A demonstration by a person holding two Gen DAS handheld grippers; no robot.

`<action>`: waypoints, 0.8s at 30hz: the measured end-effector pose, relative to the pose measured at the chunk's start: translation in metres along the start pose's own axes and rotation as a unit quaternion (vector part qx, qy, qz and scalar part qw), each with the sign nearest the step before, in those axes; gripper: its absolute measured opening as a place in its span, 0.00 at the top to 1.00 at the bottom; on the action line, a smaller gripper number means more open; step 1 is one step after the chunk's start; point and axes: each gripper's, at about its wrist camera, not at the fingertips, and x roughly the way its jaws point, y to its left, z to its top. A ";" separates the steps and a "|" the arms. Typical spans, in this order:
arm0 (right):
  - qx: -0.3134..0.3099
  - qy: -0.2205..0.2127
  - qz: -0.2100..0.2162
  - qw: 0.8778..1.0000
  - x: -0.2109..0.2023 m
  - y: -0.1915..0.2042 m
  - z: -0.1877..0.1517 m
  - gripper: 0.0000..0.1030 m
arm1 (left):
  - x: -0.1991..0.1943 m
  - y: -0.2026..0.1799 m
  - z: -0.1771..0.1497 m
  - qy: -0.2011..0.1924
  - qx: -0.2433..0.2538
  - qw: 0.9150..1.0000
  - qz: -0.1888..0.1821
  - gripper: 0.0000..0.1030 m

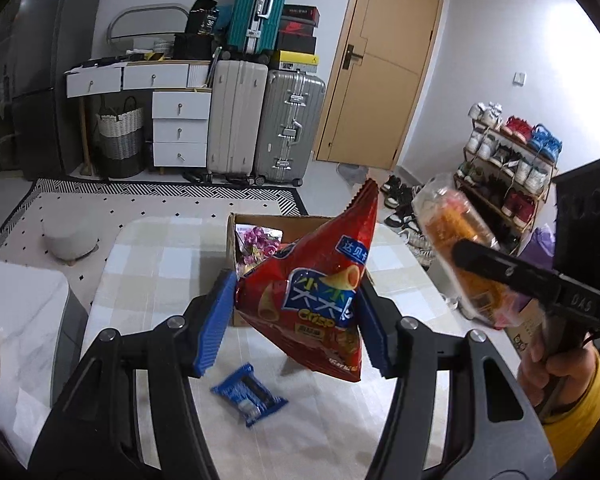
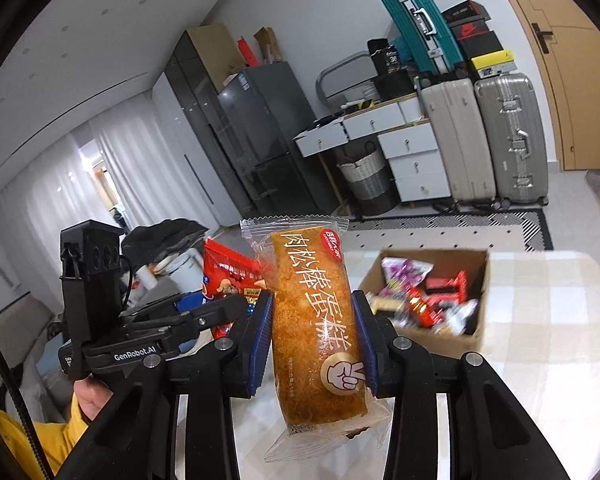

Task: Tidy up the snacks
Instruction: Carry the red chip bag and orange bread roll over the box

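My left gripper (image 1: 296, 320) is shut on a red crisp bag (image 1: 320, 296) and holds it above the checked table (image 1: 160, 264), in front of a cardboard box (image 1: 236, 240) with several snacks inside. My right gripper (image 2: 312, 336) is shut on a clear-wrapped cake roll (image 2: 312, 320), held upright above the table. The box (image 2: 476, 320) sits to its right. The red bag (image 2: 228, 272) and the left gripper (image 2: 204, 312) show at its left. The right gripper (image 1: 500, 268) with the cake roll (image 1: 456, 236) shows at the right of the left wrist view.
A blue snack packet (image 1: 250, 394) lies on the table below the red bag. A grey stool (image 1: 70, 238) stands on the rug beyond the table's left edge. Suitcases (image 1: 266, 124), white drawers (image 1: 180, 128) and a shoe rack (image 1: 508, 168) line the far walls.
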 end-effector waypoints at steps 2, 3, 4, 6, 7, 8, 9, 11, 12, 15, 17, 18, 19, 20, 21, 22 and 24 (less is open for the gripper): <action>0.000 -0.003 -0.004 1.000 0.004 -0.009 0.010 0.63 | 0.020 0.001 0.009 0.002 0.005 1.000 0.007 0.46; -0.001 -0.005 -0.007 1.000 0.006 -0.013 0.015 0.63 | 0.030 0.001 0.014 0.005 0.008 1.000 0.008 0.46; -0.003 -0.006 -0.012 1.000 0.010 -0.018 0.021 0.63 | 0.042 0.001 0.019 0.012 0.011 1.000 0.012 0.46; -0.005 -0.005 -0.018 1.000 0.016 -0.026 0.028 0.63 | 0.065 0.003 0.028 0.020 0.014 1.000 0.012 0.46; -0.007 -0.003 -0.021 1.000 0.022 -0.031 0.032 0.63 | 0.078 0.004 0.034 0.026 0.015 0.999 0.013 0.46; -0.009 0.001 -0.026 1.000 0.028 -0.036 0.035 0.63 | 0.091 0.006 0.040 0.031 0.014 0.999 0.015 0.46; -0.011 0.002 -0.031 0.999 0.033 -0.039 0.038 0.63 | 0.106 0.008 0.045 0.038 0.013 0.999 0.016 0.46; -0.008 0.010 -0.034 0.999 0.047 -0.050 0.045 0.63 | 0.132 0.014 0.053 0.053 0.008 0.998 0.020 0.46; -0.007 0.012 -0.036 0.999 0.053 -0.055 0.048 0.63 | 0.145 0.017 0.057 0.058 0.006 0.998 0.023 0.46; -0.007 0.023 -0.045 0.999 0.074 -0.070 0.056 0.63 | 0.187 0.021 0.066 0.077 0.006 0.996 0.035 0.46; -0.001 0.032 -0.050 0.998 0.089 -0.081 0.060 0.63 | 0.213 0.027 0.073 0.091 -0.001 0.995 0.030 0.46; 0.002 0.037 -0.051 0.998 0.096 -0.086 0.060 0.63 | 0.225 0.030 0.075 0.096 -0.004 0.995 0.028 0.46; 0.005 0.043 -0.054 0.998 0.104 -0.091 0.061 0.63 | 0.240 0.031 0.075 0.105 -0.004 0.994 0.032 0.46; 0.007 0.051 -0.059 0.997 0.112 -0.097 0.061 0.63 | 0.251 0.034 0.075 0.112 -0.003 0.993 0.035 0.46; 0.009 0.055 -0.062 0.997 0.119 -0.101 0.061 0.63 | 0.265 0.035 0.075 0.122 -0.003 0.992 0.035 0.46; 0.013 0.059 -0.062 0.996 0.125 -0.106 0.060 0.63 | 0.274 0.037 0.076 0.127 -0.004 0.991 0.034 0.46; 0.020 0.068 -0.065 0.995 0.136 -0.116 0.057 0.63 | 0.297 0.038 0.075 0.141 -0.005 0.989 0.038 0.46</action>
